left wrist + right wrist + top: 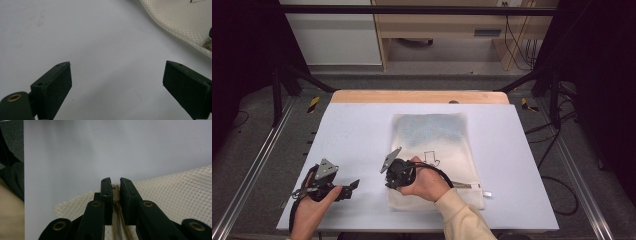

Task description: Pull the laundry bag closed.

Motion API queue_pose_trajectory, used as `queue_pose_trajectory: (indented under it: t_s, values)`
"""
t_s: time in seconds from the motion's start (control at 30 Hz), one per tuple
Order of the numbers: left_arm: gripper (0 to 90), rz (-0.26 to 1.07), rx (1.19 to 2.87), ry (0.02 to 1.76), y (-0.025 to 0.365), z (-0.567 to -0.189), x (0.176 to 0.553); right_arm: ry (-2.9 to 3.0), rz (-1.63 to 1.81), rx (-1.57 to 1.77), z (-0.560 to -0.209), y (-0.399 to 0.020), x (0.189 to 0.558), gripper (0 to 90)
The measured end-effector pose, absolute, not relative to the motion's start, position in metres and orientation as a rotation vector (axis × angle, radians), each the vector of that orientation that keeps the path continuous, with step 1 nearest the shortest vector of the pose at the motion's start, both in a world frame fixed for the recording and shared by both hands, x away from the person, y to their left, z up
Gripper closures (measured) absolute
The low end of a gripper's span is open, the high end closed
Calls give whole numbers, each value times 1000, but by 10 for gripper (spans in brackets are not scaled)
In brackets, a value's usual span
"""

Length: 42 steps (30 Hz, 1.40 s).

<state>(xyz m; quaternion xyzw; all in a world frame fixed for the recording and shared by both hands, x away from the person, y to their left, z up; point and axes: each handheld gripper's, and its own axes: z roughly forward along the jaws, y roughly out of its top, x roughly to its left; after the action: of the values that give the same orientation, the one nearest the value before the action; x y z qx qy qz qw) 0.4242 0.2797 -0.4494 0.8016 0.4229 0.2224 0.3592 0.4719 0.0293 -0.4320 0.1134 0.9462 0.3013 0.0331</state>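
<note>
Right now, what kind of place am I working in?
Probably a lab recording bench: a flat white tabletop framed by black metal rails, loose black cables on the grey floor, and a cream mesh zip bag as the workpiece.

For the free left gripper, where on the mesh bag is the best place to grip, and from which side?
Probably the mesh bag's near-left edge, approached level from the left. The bag lies flat on the table, so only its thin rim offers a pinch. The left gripper stands open just beside that edge, while the right gripper is shut on the zipper there.
</note>
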Motion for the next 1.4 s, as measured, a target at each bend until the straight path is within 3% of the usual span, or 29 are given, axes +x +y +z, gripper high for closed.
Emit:
queue_pose_trajectory:
  t_s: [1.4]
  values:
    - [74, 363, 2067, 845, 220, -443, 410, 2842, 1085, 402, -425, 16, 472, 816]
